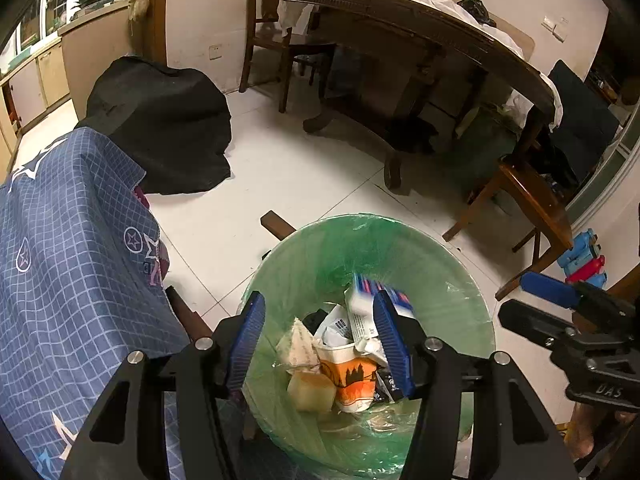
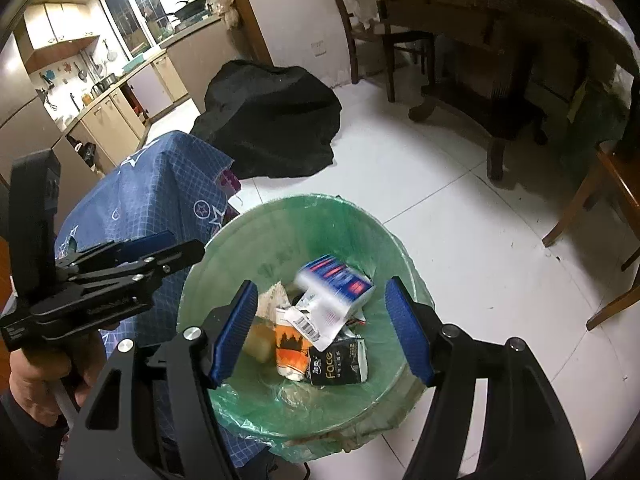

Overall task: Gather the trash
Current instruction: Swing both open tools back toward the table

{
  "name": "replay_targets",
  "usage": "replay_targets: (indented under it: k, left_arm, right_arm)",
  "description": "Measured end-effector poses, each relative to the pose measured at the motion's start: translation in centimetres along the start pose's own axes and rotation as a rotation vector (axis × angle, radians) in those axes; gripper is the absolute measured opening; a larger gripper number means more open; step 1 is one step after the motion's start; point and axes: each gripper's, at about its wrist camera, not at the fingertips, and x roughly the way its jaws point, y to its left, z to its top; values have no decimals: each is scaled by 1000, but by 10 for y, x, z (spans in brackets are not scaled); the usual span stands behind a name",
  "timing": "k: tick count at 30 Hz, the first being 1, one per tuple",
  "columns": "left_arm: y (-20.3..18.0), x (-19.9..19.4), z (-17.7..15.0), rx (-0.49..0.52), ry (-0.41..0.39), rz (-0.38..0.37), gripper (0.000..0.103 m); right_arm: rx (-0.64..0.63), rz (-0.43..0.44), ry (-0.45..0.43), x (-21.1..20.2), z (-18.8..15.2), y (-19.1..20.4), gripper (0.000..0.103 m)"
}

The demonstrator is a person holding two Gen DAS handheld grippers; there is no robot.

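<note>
A bin lined with a green bag (image 1: 400, 248) (image 2: 320, 216) stands on the white floor. Inside lie an orange paper cup (image 1: 352, 380) (image 2: 292, 344), a black tissue pack (image 2: 340, 364), a yellowish block (image 1: 312, 392) and crumpled wrappers. A blue-and-white carton (image 2: 336, 284) (image 1: 362, 300) is blurred in mid-air over the trash, touching neither gripper. My left gripper (image 1: 320, 340) hovers open above the bin. My right gripper (image 2: 320, 328) is also open above the bin; it shows at the right edge of the left wrist view (image 1: 560, 300).
A table under a blue checked cloth (image 1: 72, 260) (image 2: 160, 184) stands left of the bin. A black covered heap (image 1: 160, 120) (image 2: 272, 116) lies on the floor beyond. A dark wooden dining table (image 1: 420, 32) and chairs (image 1: 528, 200) stand far right. A blue toy (image 1: 584, 256) lies by the wall.
</note>
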Motion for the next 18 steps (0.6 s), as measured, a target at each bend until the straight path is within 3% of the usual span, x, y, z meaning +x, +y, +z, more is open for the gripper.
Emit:
replay_targets:
  k: [9, 11, 14, 18]
  left_arm:
    - [6, -20, -8, 16, -26, -1, 57]
    - [14, -39, -18, 22, -53, -19, 57]
    - [45, -74, -40, 23, -101, -5, 58]
    - [129, -126, -72, -101, -152, 62, 59]
  right_arm:
    - [-22, -10, -41, -17, -5, 11, 64]
    - [-35, 6, -81, -29, -12, 16, 72]
    - [-60, 34, -139, -47, -32, 27, 78]
    - [-86, 86, -132, -44, -57, 51, 79]
